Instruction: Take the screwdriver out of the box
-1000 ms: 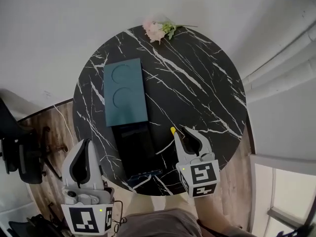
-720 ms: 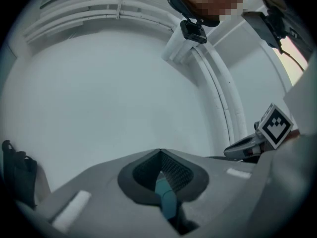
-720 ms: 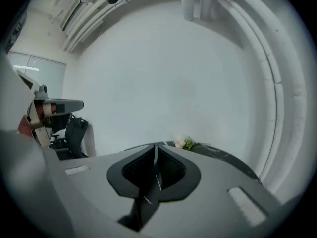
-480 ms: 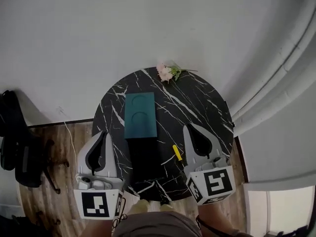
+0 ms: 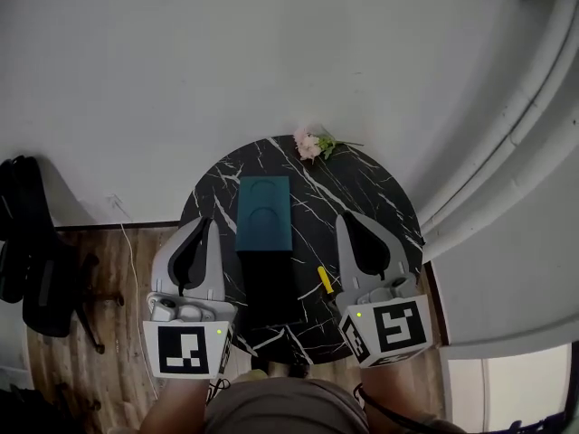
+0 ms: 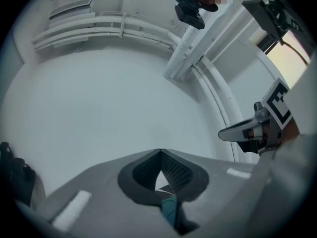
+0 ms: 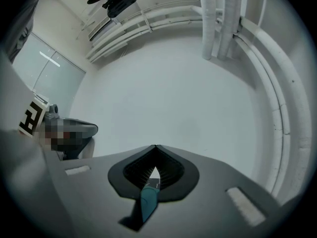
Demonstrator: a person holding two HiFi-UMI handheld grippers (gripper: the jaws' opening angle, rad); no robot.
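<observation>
A small yellow screwdriver (image 5: 324, 279) lies on the round black marble table (image 5: 371, 193), just right of the open black box (image 5: 271, 286). The box's teal lid (image 5: 263, 213) lies flat beyond the box. My left gripper (image 5: 208, 228) hangs over the table's left edge, shut and empty. My right gripper (image 5: 345, 218) is raised to the right of the screwdriver, also shut with nothing in it. In the left gripper view the jaws (image 6: 159, 151) meet at their tips against a white wall. The right gripper view shows the same (image 7: 155, 147).
A pink flower sprig (image 5: 312, 143) lies at the table's far edge. A black chair (image 5: 32, 251) stands on the wood floor at the left, with a white cable (image 5: 127, 242) beside it. White pipes (image 5: 534, 116) run along the wall at the right.
The view has pulled up and back, so the table looks smaller. Both grippers have risen away from the tabletop. The screwdriver stays on the table beside the box.
</observation>
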